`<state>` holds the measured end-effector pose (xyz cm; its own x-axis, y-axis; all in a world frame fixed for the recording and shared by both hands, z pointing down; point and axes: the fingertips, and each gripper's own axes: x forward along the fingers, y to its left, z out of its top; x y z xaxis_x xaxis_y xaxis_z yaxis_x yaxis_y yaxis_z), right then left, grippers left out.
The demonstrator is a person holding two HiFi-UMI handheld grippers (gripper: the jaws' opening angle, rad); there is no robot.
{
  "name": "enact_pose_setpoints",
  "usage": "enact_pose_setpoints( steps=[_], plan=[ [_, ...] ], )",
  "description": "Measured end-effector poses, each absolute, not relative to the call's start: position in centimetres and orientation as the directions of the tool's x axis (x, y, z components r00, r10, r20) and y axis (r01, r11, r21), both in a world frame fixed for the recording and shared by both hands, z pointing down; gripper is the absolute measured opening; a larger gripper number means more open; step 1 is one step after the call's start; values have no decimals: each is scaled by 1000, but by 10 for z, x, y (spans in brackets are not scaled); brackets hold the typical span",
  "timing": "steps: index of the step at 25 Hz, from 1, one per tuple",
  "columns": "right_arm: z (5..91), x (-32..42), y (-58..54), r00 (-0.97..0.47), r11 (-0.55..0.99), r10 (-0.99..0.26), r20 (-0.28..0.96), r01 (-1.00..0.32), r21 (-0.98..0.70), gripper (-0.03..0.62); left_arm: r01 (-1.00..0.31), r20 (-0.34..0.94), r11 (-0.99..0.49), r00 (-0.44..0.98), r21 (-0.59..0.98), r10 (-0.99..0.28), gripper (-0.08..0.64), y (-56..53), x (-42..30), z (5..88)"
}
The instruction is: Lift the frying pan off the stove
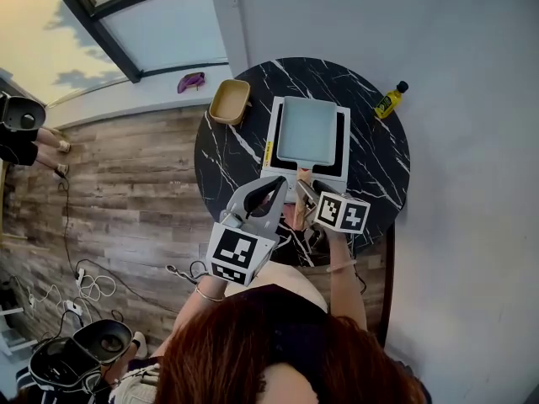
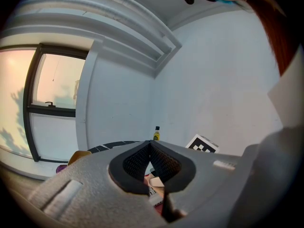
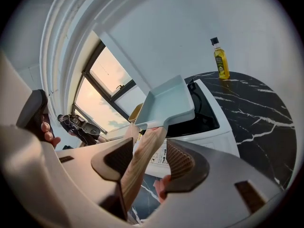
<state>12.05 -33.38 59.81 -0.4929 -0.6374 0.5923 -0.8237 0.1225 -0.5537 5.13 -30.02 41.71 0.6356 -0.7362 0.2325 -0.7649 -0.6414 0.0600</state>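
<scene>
While the frying pan (image 1: 307, 130) sits on the stove (image 1: 271, 141) on the tabletop (image 1: 383, 154), not yet lifted, its wooden handle (image 3: 142, 160) lies between the spread, unclenched jaws of the right hand-held gripper (image 3: 151, 144); gripping and lifting remain. The left hand-held gripper (image 2: 150, 143) hangs nearby, clenched on nothing.

Pan: pale blue square frying pan (image 1: 308, 130), smooth matt coating.
Handle: light wooden handle (image 3: 142, 165), visible grain.
Stove: white stove (image 1: 272, 120), smooth casing, glossy black top.
Bench: round black bench (image 1: 383, 158), polished, marble-like white veins.
Tool: right tool (image 3: 149, 145), matt grey shell, ribbed dark pads (image 3: 183, 161).
</scene>
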Motion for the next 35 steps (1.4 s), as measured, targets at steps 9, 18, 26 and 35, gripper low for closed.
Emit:
enact_pose_setpoints(
  steps=[9, 18, 26, 35],
  plan=[
    [610, 106, -336, -636, 67, -594, 492, -649, -758, 236, -768, 254, -638, 629, 59, -734, 12, -303, 53, 428],
    [620, 92, -340, -730, 16, -552, 402, -492, -871, 232, -786, 273, -615, 605, 60, -748, 12, -303, 42, 434],
    [623, 78, -341, -814, -32, -516, 267, -293, -956, 202, -799, 284, -597, 590, 69, -756, 12, -304, 37, 439],
    [617, 74, -339, -810, -37, -530, 249, -271, -962, 101, -806, 277, -590, 579, 53, -767, 12, -301, 31, 432]
  ],
)
